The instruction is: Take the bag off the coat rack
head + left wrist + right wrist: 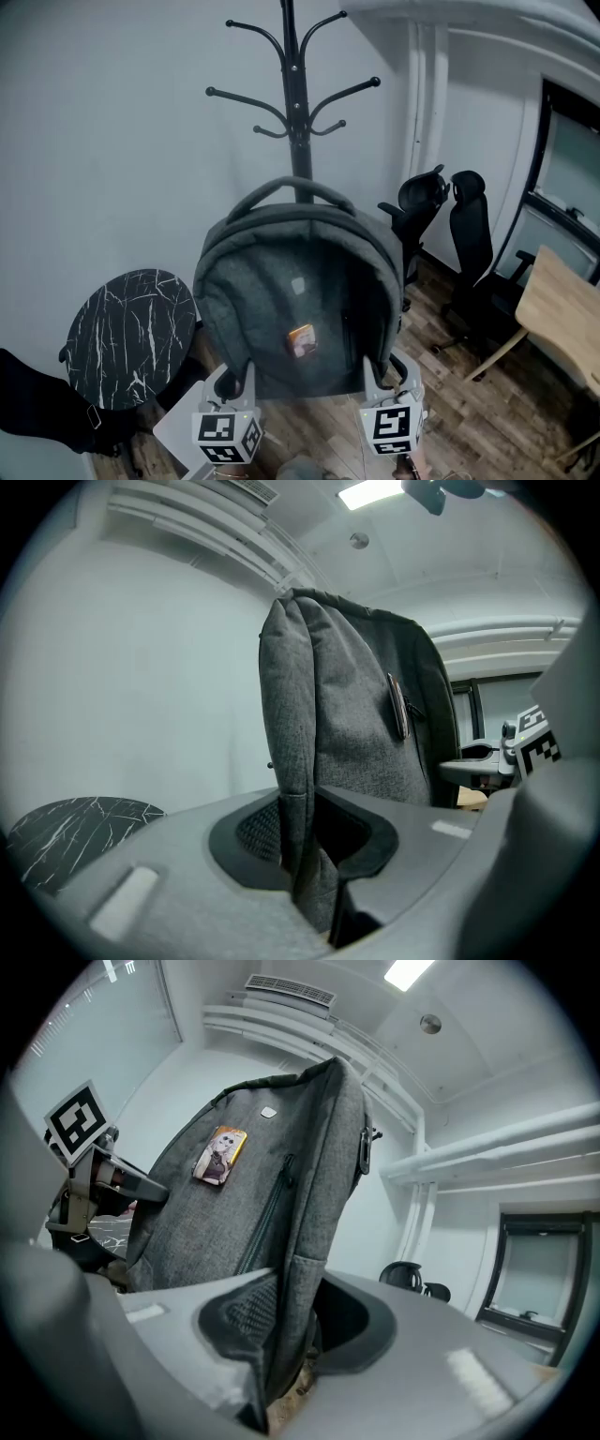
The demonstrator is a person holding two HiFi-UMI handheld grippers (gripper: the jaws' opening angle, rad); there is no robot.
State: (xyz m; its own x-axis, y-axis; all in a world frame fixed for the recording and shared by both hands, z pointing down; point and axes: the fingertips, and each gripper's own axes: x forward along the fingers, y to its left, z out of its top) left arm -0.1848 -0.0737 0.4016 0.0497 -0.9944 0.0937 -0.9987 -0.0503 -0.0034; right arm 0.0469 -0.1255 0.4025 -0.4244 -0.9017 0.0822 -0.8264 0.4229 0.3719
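Note:
A grey backpack [295, 300] is held up in front of the black coat rack [295, 84], its top handle arching across the pole below the hooks. A small orange tag sits on its front. My left gripper [236, 382] is shut on the bag's lower left edge, and the grey fabric [298, 855] runs down between its jaws. At the lower right corner my right gripper [382, 375] is shut on the bag too, with the fabric [286, 1335] pinched between its pads. The bag's underside is hidden.
A round black marble side table [127, 333] stands low at the left by the white wall. Two black office chairs [450, 234] are behind the rack on the right, and a wooden desk [558, 319] lies at the far right. The floor is wood plank.

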